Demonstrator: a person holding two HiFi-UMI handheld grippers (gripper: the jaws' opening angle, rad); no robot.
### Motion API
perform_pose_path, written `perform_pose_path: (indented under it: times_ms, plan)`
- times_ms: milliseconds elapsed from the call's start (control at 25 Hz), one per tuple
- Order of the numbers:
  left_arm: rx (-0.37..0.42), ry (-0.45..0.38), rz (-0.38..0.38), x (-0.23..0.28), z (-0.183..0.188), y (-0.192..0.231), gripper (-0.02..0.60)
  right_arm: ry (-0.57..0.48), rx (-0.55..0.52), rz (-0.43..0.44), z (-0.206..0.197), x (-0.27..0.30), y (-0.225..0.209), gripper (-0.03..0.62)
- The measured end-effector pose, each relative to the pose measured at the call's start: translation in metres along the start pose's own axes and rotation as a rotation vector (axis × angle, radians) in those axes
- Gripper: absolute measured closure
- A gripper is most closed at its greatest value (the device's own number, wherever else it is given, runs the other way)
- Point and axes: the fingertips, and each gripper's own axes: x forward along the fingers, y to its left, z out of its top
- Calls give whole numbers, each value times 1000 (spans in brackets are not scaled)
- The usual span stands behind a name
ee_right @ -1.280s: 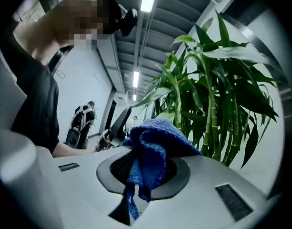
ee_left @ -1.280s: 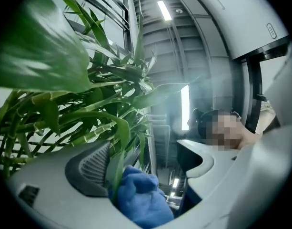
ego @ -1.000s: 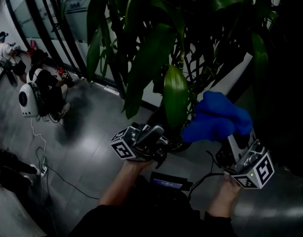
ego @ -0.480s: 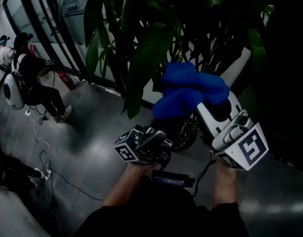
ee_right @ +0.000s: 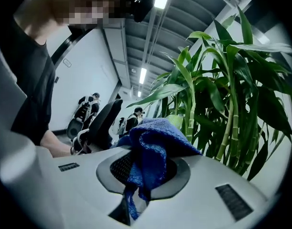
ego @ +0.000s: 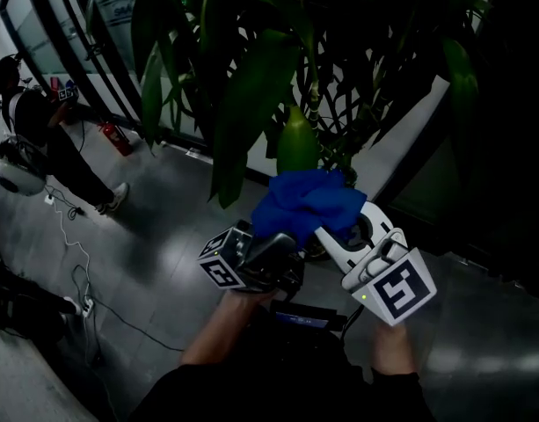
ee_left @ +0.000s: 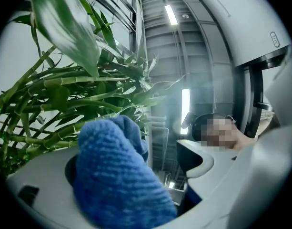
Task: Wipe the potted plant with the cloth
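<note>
Between my right hand-held gripper's (ee_right: 145,166) clamped jaws sits the cloth (ee_right: 155,137); my left hand-held gripper (ee_left: 136,168) gapes. Next, I'd wipe a leaf (ego: 295,143).

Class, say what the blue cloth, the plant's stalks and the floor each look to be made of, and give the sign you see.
Blue cloth: likely microfibre or terry, matte; nubby looped pile and soft folds.
Plant stalks: living, bamboo-like green stems, slightly glossy; ringed joints.
Floor: probably hard grey tile or polished concrete; it reflects light in patches.
</note>
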Motion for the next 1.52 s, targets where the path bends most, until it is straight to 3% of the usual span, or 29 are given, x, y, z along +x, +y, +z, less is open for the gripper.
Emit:
perform_pose_path:
  times_ms: [360, 560, 640, 760, 960, 1160, 1360, 1520]
  plan:
    - [77, 63, 41, 2, -12, 10, 141, 134, -53, 45, -47, -12, 31, 520]
    - [110, 70, 75, -7, -16, 10, 141, 175, -82, 149, -66, -24, 54, 520]
    - [128, 61, 102, -14, -13, 10, 141, 204, -65, 190, -80, -34, 61, 520]
    - [152, 45, 161, -31, -8, 15, 141, 217, 8, 180, -97, -51, 53, 520]
    - [206, -4, 266, -60, 3, 15, 141, 134, 162, 164, -106, -75, 33, 520]
    - [268, -24, 328, -72, 12, 1, 141, -13, 299, 228, -100, -83, 29, 520]
    - [311, -34, 335, -79, 24, -20, 141, -260, 347, 264, -66, -89, 30, 520]
    - [322, -46, 293, -84, 42, -34, 141, -386, 357, 271, -46, -103, 37, 520]
